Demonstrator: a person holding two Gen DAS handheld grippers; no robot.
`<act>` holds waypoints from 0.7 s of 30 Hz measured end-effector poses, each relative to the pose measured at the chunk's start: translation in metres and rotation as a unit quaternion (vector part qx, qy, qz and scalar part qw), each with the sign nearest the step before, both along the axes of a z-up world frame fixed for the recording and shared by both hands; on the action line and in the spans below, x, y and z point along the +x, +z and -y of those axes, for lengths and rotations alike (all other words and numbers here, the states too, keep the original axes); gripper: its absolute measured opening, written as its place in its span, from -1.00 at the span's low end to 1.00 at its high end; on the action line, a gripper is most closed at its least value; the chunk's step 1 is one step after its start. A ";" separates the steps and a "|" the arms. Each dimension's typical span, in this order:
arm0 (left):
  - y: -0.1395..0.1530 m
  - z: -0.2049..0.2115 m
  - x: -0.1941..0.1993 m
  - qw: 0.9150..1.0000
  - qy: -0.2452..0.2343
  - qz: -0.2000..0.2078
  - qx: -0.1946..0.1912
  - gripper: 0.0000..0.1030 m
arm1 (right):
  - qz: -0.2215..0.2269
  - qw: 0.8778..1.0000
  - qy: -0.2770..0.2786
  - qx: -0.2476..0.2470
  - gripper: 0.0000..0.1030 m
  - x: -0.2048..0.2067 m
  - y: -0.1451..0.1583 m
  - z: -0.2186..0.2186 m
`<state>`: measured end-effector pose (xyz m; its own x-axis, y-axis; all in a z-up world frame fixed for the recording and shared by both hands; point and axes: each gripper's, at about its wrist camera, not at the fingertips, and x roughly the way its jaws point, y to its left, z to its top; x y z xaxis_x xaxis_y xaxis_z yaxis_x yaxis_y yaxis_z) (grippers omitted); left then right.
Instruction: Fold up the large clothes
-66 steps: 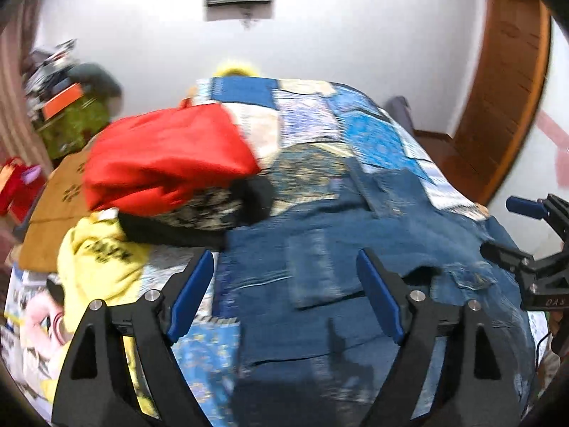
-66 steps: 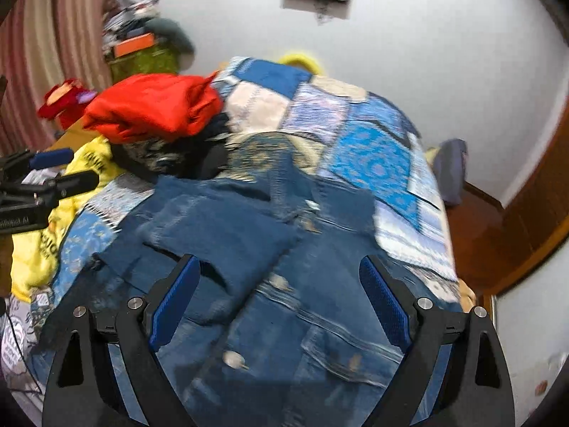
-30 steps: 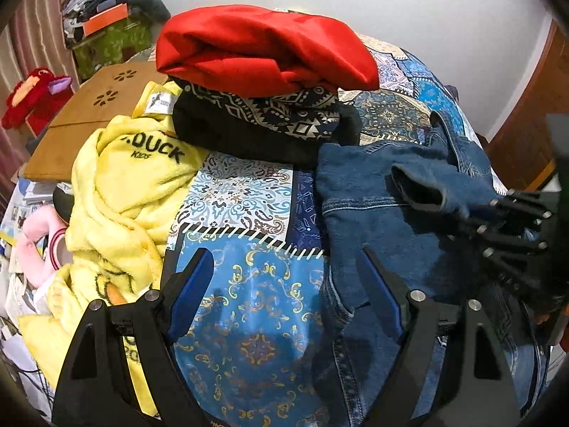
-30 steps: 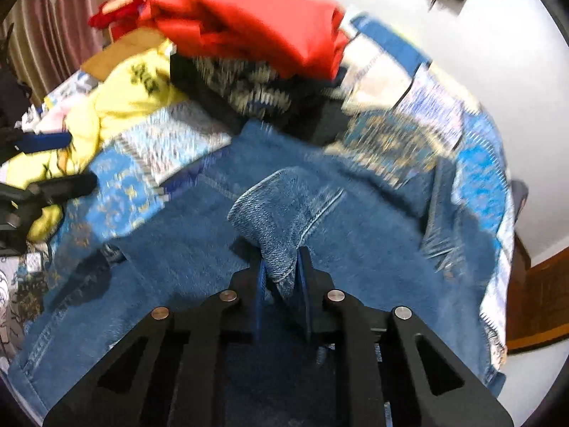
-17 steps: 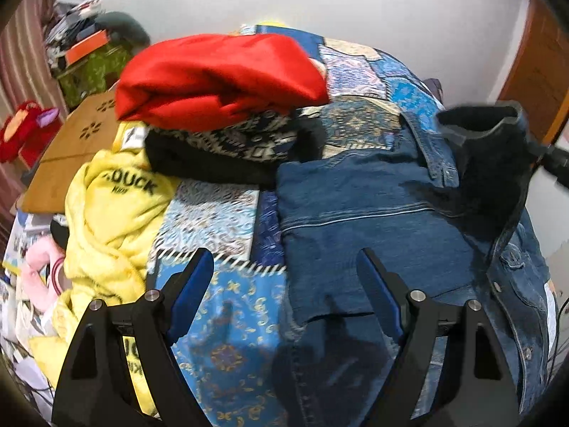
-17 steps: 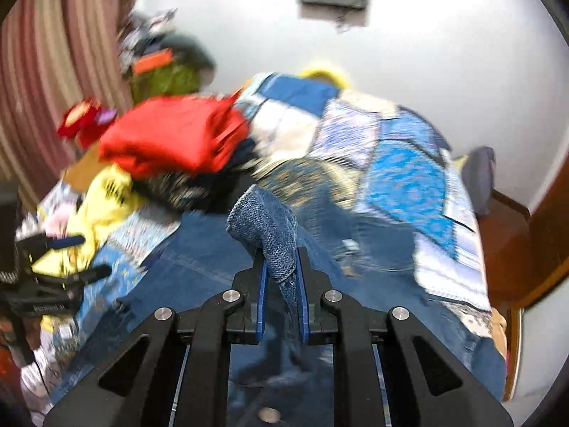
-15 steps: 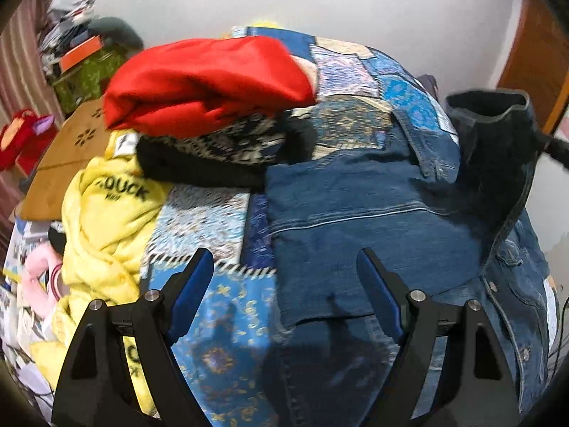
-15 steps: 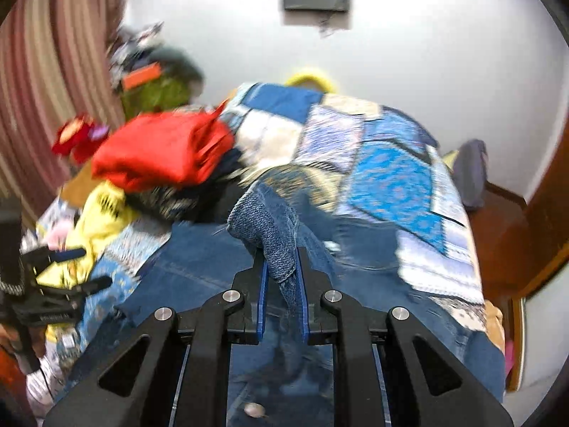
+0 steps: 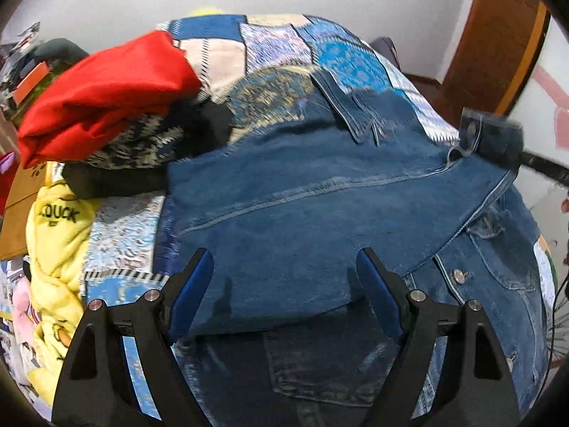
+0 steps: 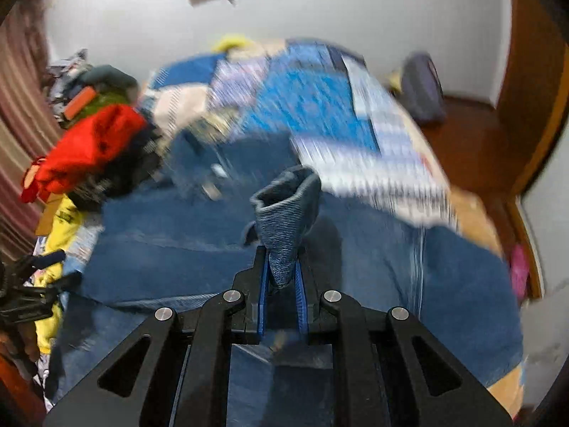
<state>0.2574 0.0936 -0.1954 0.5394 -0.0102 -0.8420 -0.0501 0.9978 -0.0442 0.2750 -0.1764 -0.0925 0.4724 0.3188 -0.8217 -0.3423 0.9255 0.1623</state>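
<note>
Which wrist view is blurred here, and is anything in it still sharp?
Right wrist view: heavy motion smear across the patchwork quilt, though the right tongs and the pinched denim jacket cuff stay sharp. Left wrist view: mostly crisp, fisheye bending at the edges.

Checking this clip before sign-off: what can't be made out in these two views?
- Right wrist view: motion blur smears the quilt and far jacket details.
- Right claw: shut on the cuff; the pinched part is hidden by the pads.
- Left wrist view: the jacket's near edge is covered by the left claw, which is open.
- Yellow garment: print partly cut off by folds.
</note>
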 end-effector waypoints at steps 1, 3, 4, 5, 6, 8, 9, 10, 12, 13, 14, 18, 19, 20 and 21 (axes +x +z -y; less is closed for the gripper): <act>-0.004 0.003 0.001 1.000 -0.004 -0.005 0.001 0.59 | -0.022 1.000 -0.004 0.007 -0.76 0.002 -0.009 0.009; -0.013 0.009 0.002 1.000 -0.012 -0.019 0.005 0.59 | -0.055 0.998 -0.019 0.020 -0.74 0.003 -0.028 0.021; -0.018 0.011 0.003 0.999 -0.017 -0.027 0.008 0.59 | -0.062 0.998 -0.022 0.019 -0.71 0.002 -0.033 0.026; -0.022 0.013 0.004 0.999 -0.021 -0.034 0.012 0.60 | -0.073 0.997 -0.023 0.019 -0.69 0.000 -0.037 0.029; -0.025 0.015 0.004 0.999 -0.022 -0.036 0.016 0.61 | -0.085 0.996 -0.022 0.019 -0.68 -0.001 -0.039 0.032; -0.026 0.015 0.003 0.999 -0.020 -0.032 0.019 0.65 | -0.099 0.994 -0.028 0.021 -0.50 -0.004 -0.040 0.038; -0.026 0.015 0.004 0.999 -0.020 -0.033 0.020 0.66 | -0.105 0.994 -0.034 0.016 -0.44 -0.005 -0.040 0.041; -0.026 0.015 0.005 0.999 -0.019 -0.034 0.018 0.66 | -0.109 0.993 -0.039 0.011 -0.36 -0.006 -0.038 0.044; -0.025 0.015 0.005 0.999 -0.017 -0.035 0.016 0.66 | -0.113 0.993 -0.045 0.011 -0.35 -0.008 -0.033 0.050; -0.024 0.016 0.005 0.999 -0.018 -0.035 0.016 0.66 | -0.111 0.992 -0.052 0.011 -0.35 -0.009 -0.028 0.056; -0.022 0.018 0.005 0.999 -0.020 -0.033 0.019 0.66 | -0.108 0.992 -0.058 0.011 -0.35 -0.008 -0.025 0.057; -0.008 0.028 0.005 0.999 -0.031 -0.016 0.032 0.66 | -0.084 0.992 -0.090 0.021 -0.35 -0.012 -0.004 0.084; -0.001 0.031 0.005 0.999 -0.034 -0.008 0.032 0.66 | -0.079 0.992 -0.097 0.024 -0.34 -0.013 0.000 0.091; 0.004 0.032 0.006 0.999 -0.036 -0.003 0.032 0.66 | -0.074 0.991 -0.106 0.027 -0.33 -0.014 0.005 0.097; 0.011 0.035 0.007 0.999 -0.038 0.006 0.030 0.66 | -0.067 0.991 -0.116 0.029 -0.32 -0.016 0.010 0.106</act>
